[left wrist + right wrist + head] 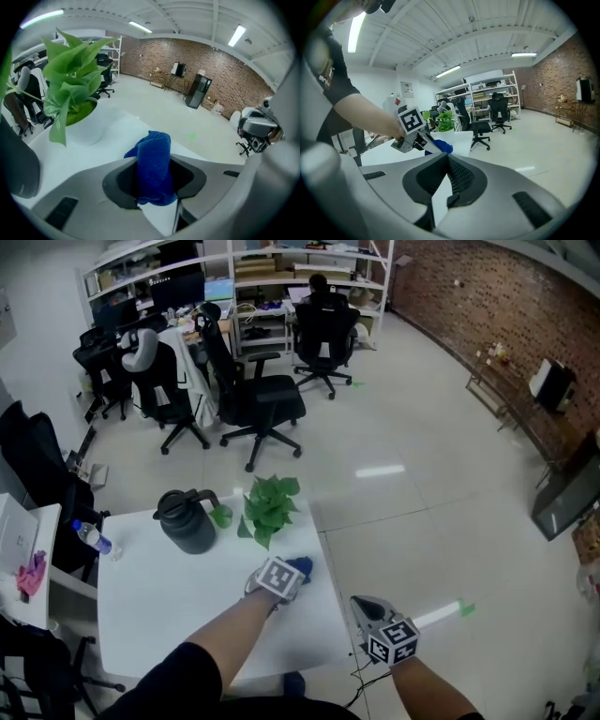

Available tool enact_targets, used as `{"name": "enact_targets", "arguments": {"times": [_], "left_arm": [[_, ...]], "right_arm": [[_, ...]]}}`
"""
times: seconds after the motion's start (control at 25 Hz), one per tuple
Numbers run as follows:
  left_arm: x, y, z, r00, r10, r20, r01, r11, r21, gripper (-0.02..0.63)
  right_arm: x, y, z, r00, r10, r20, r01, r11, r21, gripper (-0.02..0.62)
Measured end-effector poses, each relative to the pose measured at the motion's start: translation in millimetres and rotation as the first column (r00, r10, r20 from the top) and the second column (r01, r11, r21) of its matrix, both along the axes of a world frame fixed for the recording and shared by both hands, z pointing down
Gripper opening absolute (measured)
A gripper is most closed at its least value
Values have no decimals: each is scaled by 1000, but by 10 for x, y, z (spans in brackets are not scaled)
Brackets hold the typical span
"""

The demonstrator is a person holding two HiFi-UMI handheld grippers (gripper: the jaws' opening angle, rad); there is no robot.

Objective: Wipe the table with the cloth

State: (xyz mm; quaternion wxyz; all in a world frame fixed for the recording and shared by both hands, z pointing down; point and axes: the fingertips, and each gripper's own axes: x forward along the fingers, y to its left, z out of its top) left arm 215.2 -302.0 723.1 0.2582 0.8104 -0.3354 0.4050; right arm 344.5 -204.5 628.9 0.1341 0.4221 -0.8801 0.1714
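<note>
Between left gripper jaws, cloth runs lengthwise, tip fwd.

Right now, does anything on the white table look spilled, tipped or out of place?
Nothing stands out. The jug and the potted plant stand upright, and the left tool grips the blue cloth near the right edge of the table.
</note>
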Motion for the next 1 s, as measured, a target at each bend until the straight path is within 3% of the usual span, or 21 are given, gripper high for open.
{"name": "enact_targets", "arguments": {"times": [0.08, 0.2, 0.32, 0.44, 0.68, 0.92, 1.0], "left_arm": [[1, -45, 33, 1000, -7, 30, 8, 999, -41, 144], [120, -81, 97, 1000, 2, 18, 0, 995, -101, 144], [140, -152, 208, 998, 8, 65, 3, 986, -167, 144], [165, -173, 367, 996, -3, 85, 27, 958, -284, 144], [173, -173, 519, 993, 2, 116, 49, 899, -435, 141], [257, -30, 506, 997, 17, 72, 27, 819, -573, 135], [290, 48, 504, 997, 47, 67, 2, 808, -589, 133]], "right_arm": [[51, 13, 41, 1000, 1, 2, -1, 1000, -9, 12], [102, 34, 89, 1000, -3, 1, 3, 1000, -19, 12], [164, 55, 123, 1000, -4, -5, 4, 1000, -28, 12], [238, 61, 154, 1000, 3, -10, -4, 999, -33, 12], [377, 154, 235, 1000, 24, -19, -25, 998, -54, 12], [453, 271, 354, 999, 37, -28, -39, 996, -80, 12], [462, 289, 394, 999, 39, -27, -41, 996, -85, 12]]}}
